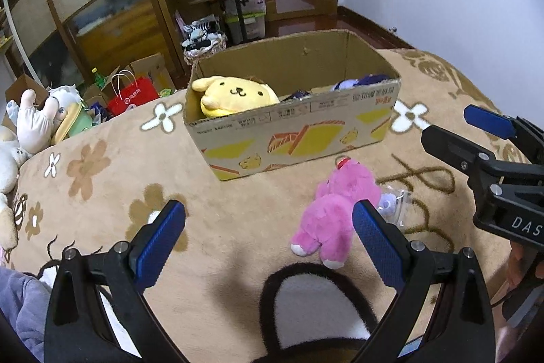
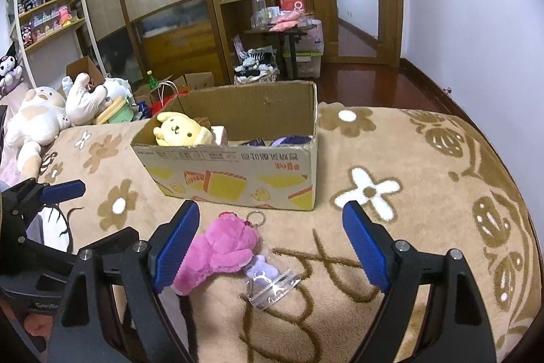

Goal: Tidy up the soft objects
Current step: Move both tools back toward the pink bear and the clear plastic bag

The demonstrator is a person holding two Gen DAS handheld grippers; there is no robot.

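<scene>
While both the left gripper (image 1: 268, 240) and right gripper (image 2: 272, 240) gape wide and grip nothing, the fuzzy pink plush bear (image 2: 217, 252) lies on the fleecy floral blanket (image 2: 425, 193) just before the corrugated cardboard box (image 2: 238, 172) holding a yellow plush dog (image 2: 180, 130).

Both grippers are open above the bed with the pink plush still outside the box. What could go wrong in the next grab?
1. The clear plastic packet lies touching the pink plush; closing on the plush may drag or pinch the packet too.
2. The plush's keyring lies close to the cardboard box and could snag on its wall or rim during the lift.
3. The left gripper and right gripper are both near the plush and might collide.
</scene>
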